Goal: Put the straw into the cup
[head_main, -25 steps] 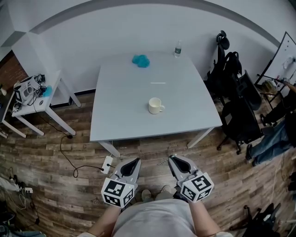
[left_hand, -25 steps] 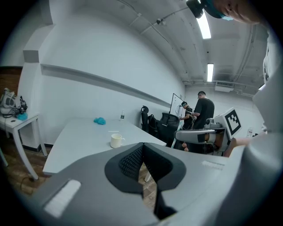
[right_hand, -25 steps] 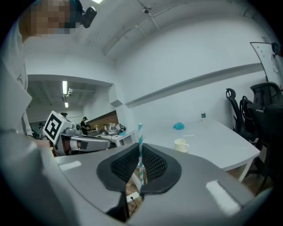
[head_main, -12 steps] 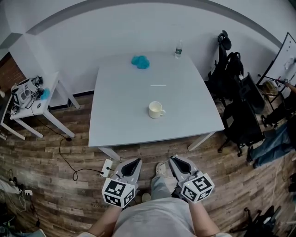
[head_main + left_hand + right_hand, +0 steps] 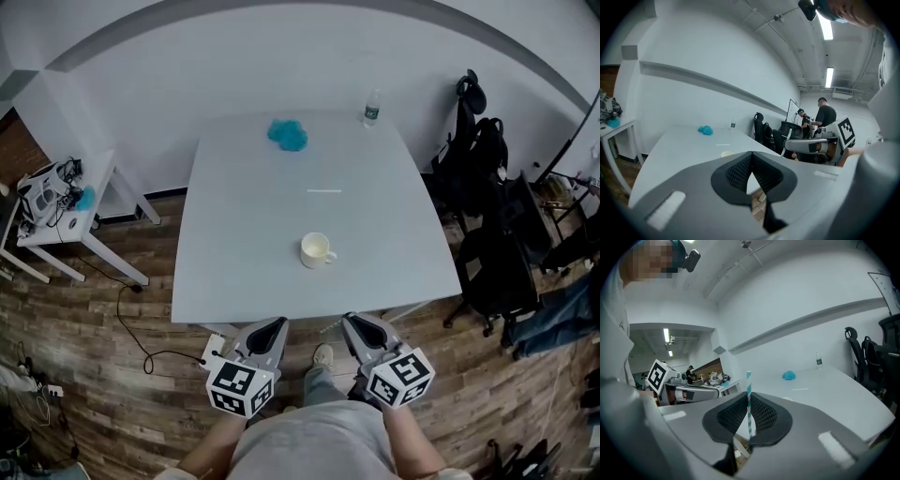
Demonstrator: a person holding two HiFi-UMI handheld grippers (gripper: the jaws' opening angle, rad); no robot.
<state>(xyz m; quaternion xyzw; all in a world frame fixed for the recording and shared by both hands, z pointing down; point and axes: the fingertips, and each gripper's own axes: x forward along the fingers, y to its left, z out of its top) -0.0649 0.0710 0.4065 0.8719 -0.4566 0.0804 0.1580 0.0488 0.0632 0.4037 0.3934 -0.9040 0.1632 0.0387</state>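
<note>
Two grippers sit low in the head view, at the same spot in the picture as a second ago. The table has come closer: its near edge now lies just above the jaw tips, where a band of plank floor showed before. The cup sits lower in the picture than it did.

The right gripper is clamped on the straw. This is a thin, stiff tube striped teal and white, standing upright between ribbed black pads, its top well above them. The left gripper has its jaws pressed tip to tip, with nothing between them.

- Cup: cream, glazed, round, handle to the right; it stands mid-table, well apart from both grippers.
- Table: pale grey, smooth, matte.
- A thin white strip lies flat beyond the cup.
- A crumpled teal lump and a clear bottle are at the far edge.
</note>
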